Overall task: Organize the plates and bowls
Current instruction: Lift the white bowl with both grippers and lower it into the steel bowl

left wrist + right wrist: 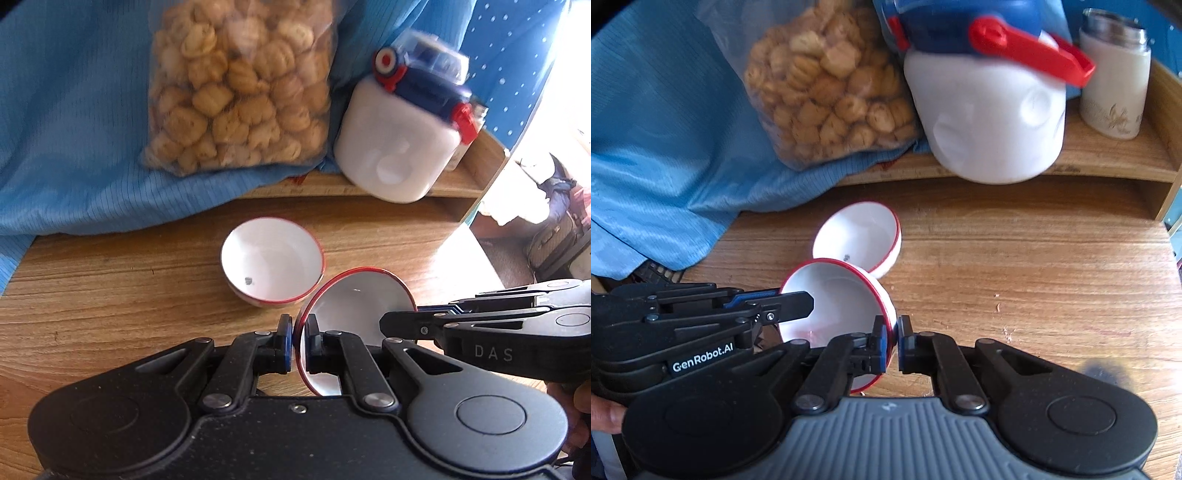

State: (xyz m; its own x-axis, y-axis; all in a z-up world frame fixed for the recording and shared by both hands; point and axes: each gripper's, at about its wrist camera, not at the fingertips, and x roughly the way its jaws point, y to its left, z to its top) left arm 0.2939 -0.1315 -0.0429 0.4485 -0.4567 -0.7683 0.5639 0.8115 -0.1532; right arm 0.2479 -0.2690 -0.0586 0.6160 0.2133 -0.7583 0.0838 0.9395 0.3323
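A blue cloth (pixel 74 140) drapes over the table's (pixel 110 295) far left corner, and a clear bag of biscuits (pixel 240 85) leans on it along a raised wooden shelf (pixel 325 184) at the back edge. In front of the bag, near the middle of the tabletop, a white bowl with a red rim (pixel 271 258) sits upright on the wood, clear of both tools. Just nearer and to its right, a second red-rimmed bowl (pixel 358 295) is tilted off the surface, held from two sides. The left gripper (pixel 298 343) pinches that bowl's left rim, one pad outside the wall and one inside, its jaws pressed together on the thin edge. The right gripper (pixel 893 343) clamps the opposite rim in the same way, its jaws likewise drawn tight on the bowl's wall; in the left wrist view its fingers enter from the right edge and meet the rim. Part of a person's hand (pixel 605 410) shows behind the left tool. To the right on the shelf stands a white plastic jar with a blue lid and red clasps (pixel 399 140), and beyond it, at the shelf's right end, a white flask with a metal top (pixel 1113 81).
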